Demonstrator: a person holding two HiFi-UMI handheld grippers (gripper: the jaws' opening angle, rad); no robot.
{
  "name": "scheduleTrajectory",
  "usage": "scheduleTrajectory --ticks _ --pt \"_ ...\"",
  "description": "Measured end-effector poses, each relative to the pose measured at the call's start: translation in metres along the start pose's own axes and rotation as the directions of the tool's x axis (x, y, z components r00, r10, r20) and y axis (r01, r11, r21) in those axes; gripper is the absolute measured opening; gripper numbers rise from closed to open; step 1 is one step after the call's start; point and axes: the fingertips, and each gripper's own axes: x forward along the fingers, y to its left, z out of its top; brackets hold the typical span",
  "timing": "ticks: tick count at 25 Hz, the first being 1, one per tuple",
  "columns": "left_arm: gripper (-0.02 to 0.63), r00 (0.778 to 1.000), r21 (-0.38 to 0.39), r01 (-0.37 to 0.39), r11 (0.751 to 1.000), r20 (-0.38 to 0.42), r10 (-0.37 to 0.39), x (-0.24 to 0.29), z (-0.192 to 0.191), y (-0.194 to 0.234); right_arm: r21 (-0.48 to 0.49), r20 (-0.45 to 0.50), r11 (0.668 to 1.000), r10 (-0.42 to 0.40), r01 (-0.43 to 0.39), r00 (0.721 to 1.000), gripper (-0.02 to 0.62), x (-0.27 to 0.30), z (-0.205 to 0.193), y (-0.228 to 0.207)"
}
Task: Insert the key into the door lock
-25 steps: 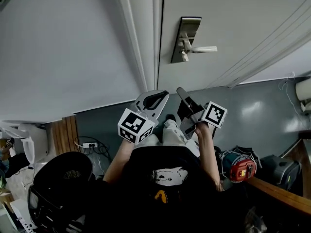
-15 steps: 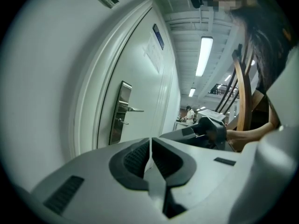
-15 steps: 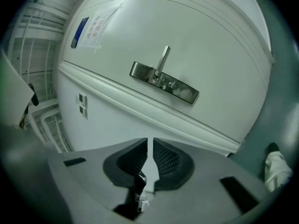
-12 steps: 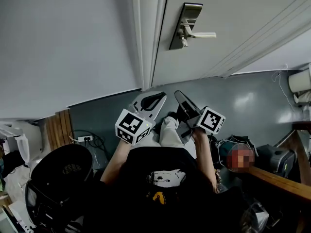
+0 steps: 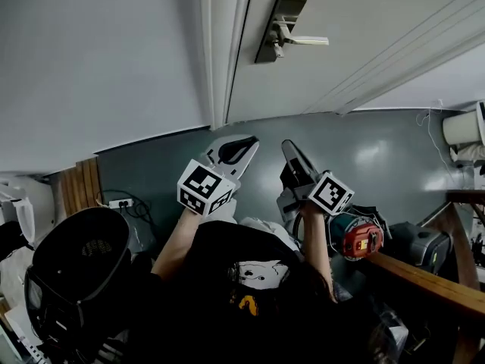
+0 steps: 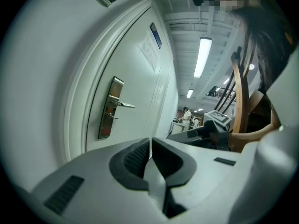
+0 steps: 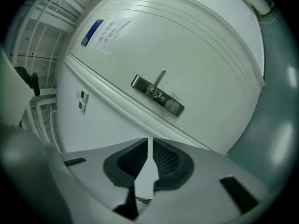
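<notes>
The door [image 5: 364, 44] stands ahead, the lock [image 5: 274, 27] near its left edge, the wall [image 5: 98, 67] left of that. My left tongs [image 5: 242, 142] and right tongs [image 5: 289, 147] hang side by side over the floor [image 5: 379, 150], well short of the lock. Perhaps a chair [image 5: 76, 264] at my lower left.

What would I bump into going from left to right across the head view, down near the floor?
First the power strip, then the left gripper, then the right gripper, then the red device.
</notes>
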Motion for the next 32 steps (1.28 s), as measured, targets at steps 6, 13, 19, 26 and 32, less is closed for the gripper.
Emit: scheduleTrajectory --ticks 6,13,19,26,32 --pt "0.020 1.000 -0.009 0.011 1.000 -0.006 -0.011 0.017 -0.007 -0.043 -0.022 0.026 1.000 0.008 -0.008 1.000 0.023 -0.053 0.013 -0.009" --pt "0.020 0.998 0.028 0.017 0.999 -0.054 -0.015 0.017 -0.024 -0.110 -0.045 0.044 0.999 0.001 0.001 0.999 0.023 -0.122 0.009 -0.017" --pt "0.020 0.998 0.058 0.003 0.998 -0.066 0.001 0.003 -0.033 -0.154 -0.080 0.037 0.997 -0.001 0.004 0.999 0.023 -0.168 -0.010 -0.020" --pt "0.020 0.996 0.072 -0.007 0.997 -0.083 0.013 -0.019 -0.053 -0.201 -0.170 0.031 0.985 0.026 -0.021 0.999 0.023 -0.209 -0.031 -0.008" --pt "0.020 0.996 0.100 -0.002 0.995 -0.088 0.011 -0.024 -0.066 -0.253 -0.249 0.027 0.968 0.035 -0.027 0.999 0.021 -0.257 -0.044 -0.006"
